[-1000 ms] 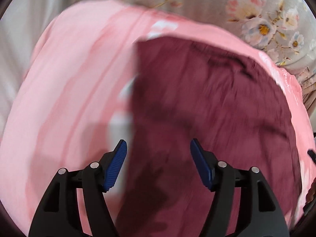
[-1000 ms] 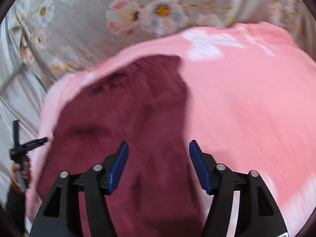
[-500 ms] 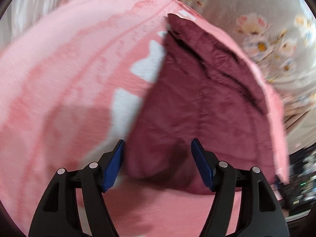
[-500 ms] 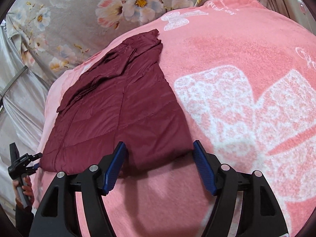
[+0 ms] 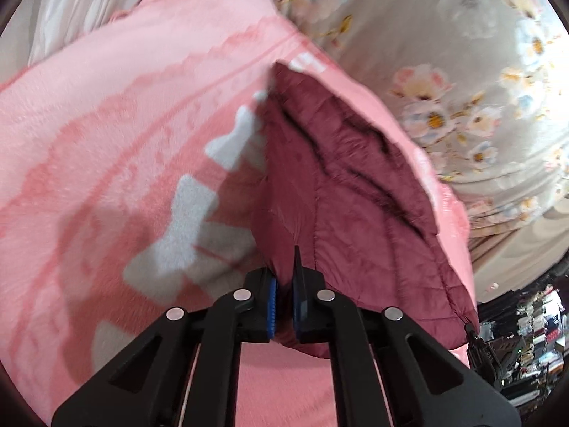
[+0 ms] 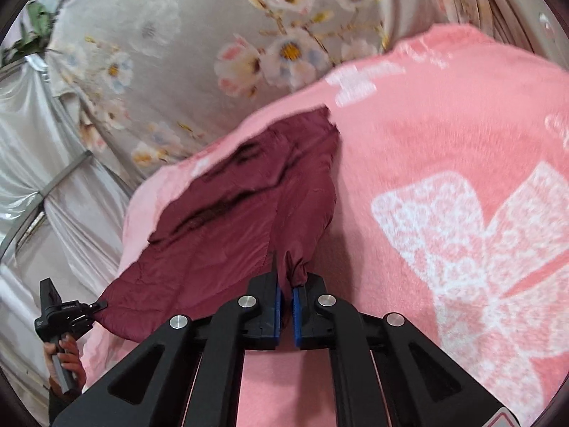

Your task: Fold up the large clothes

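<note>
No text, label, brand, number or sign can be read in either view. The pink blanket (image 6: pixel 444 149) carries pale marks near its far edge that may be lettering, but they are too blurred to make out. A small red-edged mark sits at the bottom right corner of the right wrist view on the right claw (image 6: pixel 287 297) frame, cut off by the picture's rim and unreadable. The cluttered shelves (image 5: pixel 526 327) at the right edge of the left wrist view show packaging too small to read.
</note>
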The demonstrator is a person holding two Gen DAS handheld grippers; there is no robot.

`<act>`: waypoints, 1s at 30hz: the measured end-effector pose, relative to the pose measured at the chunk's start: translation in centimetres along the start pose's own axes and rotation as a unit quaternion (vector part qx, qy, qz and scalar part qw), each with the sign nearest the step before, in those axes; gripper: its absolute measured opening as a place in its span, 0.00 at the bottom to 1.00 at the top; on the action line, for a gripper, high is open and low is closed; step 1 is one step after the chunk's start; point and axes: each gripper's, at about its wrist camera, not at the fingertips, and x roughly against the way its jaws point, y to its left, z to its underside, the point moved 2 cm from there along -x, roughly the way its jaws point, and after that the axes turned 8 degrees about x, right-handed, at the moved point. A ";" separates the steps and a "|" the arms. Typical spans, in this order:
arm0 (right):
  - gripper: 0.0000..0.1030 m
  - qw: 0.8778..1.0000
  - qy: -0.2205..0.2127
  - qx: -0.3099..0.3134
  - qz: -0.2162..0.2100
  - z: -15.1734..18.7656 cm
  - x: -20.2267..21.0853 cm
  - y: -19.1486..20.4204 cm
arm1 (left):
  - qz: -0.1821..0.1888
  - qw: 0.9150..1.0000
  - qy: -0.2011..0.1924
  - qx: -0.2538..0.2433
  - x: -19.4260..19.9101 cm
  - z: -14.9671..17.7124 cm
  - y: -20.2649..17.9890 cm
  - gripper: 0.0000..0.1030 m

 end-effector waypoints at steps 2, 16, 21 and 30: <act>0.04 0.999 -0.030 0.022 -0.006 -0.6 2.9 1.3 | 0.023 1.000 -0.010 -0.006 2.9 0.4 -1.0 0.04; 0.03 0.979 -0.186 0.072 -0.042 -9.8 10.2 6.7 | 0.075 0.983 -0.146 -0.082 13.7 -4.4 -9.1 0.05; 0.03 0.991 -0.130 0.023 0.005 -12.2 -0.7 2.3 | -0.024 0.984 -0.138 -0.107 4.4 -9.9 -9.7 0.07; 0.03 0.995 -0.018 -0.017 0.099 -9.4 -15.9 -3.8 | -0.149 0.984 -0.042 -0.092 -12.9 -13.4 -5.1 0.08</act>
